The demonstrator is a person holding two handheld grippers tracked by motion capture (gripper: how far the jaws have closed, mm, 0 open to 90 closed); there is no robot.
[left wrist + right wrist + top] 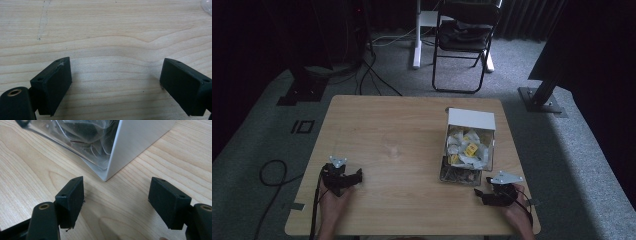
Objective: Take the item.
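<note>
- Your right gripper (116, 195) is hovering, jaws apart, with the clear box's (135, 142) white corner just ahead between them; you're wise approaching squarely.
- Your left gripper (115, 82) is resting, jaws apart, over bare tabletop (105, 30).

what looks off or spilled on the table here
Nothing stands out. The clear box sits upright on the wooden table, its packets inside and none spilled. Left gripper and right gripper are both open and empty, resting near the front edge.

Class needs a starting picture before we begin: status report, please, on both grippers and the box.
Left gripper open, empty, on bare table. Right gripper open, empty, near corner of clear box. Box full of small packets, untouched. Nothing in the way.
</note>
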